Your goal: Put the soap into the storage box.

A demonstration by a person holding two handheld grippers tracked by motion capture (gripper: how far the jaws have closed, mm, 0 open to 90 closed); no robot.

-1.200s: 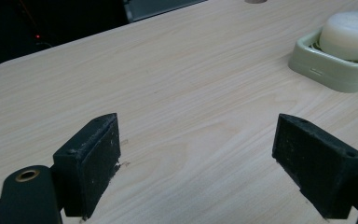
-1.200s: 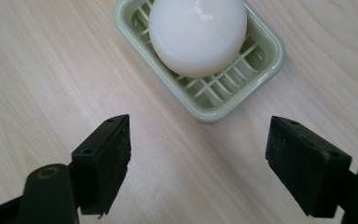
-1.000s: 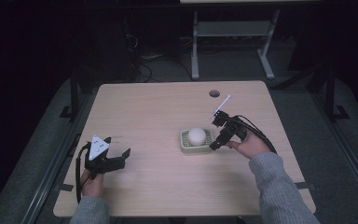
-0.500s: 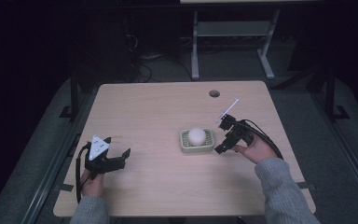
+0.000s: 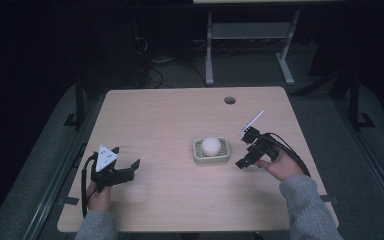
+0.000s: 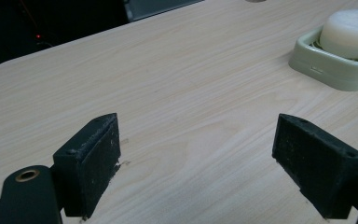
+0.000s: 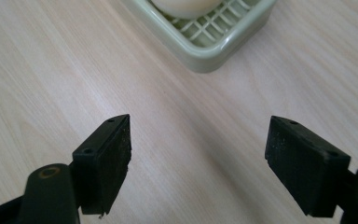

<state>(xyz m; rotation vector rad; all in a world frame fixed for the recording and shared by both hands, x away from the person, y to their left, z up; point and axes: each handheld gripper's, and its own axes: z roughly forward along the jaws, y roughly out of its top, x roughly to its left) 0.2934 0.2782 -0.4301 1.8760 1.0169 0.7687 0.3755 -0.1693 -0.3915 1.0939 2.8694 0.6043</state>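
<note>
I see R gripper [image 5: 247,159] just right of pale green slatted plastic soap dish [image 5: 211,155] w/ round white soap [image 5: 210,146]; jaws wide, empty. L gripper [image 5: 122,172] well left of dish, wide, empty.

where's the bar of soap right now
The soap sits in the green soap dish right of the table's middle in the high view, just left of the open right gripper.

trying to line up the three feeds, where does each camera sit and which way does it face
High view: above the near edge, looking forward and down on the pale wooden table; both forearms, left gripper, right gripper.
Left gripper view: along its open jaws toward the pale green slatted soap dish.
Right gripper view: over open jaws, steeply down.
Shared: the dish and its round white soap.
</note>
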